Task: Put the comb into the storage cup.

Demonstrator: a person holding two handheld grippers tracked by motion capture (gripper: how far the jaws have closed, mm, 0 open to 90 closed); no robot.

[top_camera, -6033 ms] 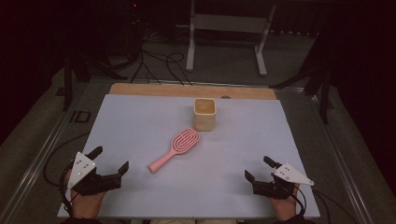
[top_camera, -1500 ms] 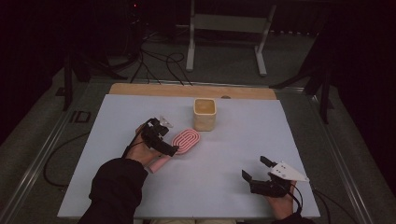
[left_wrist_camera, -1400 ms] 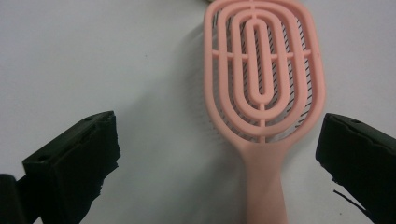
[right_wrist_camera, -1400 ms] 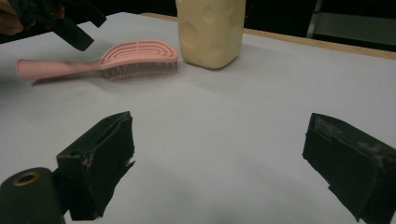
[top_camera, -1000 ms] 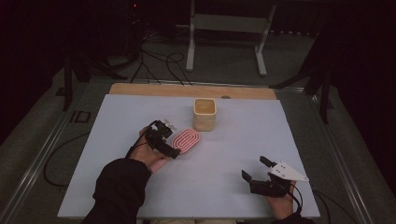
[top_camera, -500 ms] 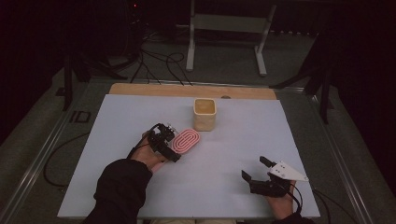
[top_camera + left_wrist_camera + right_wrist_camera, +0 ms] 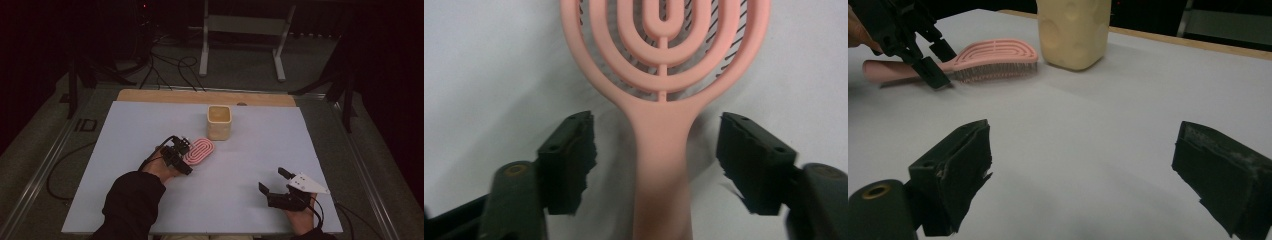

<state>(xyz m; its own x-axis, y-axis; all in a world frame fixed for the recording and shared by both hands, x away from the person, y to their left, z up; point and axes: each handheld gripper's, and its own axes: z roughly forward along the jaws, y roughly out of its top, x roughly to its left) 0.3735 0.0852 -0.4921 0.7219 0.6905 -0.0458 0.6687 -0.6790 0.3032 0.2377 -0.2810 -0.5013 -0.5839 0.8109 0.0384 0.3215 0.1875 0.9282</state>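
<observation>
A pink hairbrush (image 7: 200, 151) lies flat on the white table, bristles down, its head toward a cream cup (image 7: 219, 122). My left gripper (image 7: 181, 155) is down over the brush's handle. In the left gripper view the handle (image 7: 659, 165) runs between the two pads (image 7: 571, 160), with a gap on each side; the jaws have just been closing and do not touch it. The right gripper view shows that gripper (image 7: 933, 60) astride the brush (image 7: 998, 55). My right gripper (image 7: 272, 180) rests open near the front right, with nothing between its fingers (image 7: 960, 170).
The cup (image 7: 1074, 30) stands upright just beyond the brush head. A wooden strip (image 7: 200, 97) edges the far side of the white table (image 7: 280, 145). Dark floor, cables and a metal stand lie beyond.
The left hand has come from the front left corner to the brush and settled over its handle. The brush has turned a little. The right gripper has not moved.
</observation>
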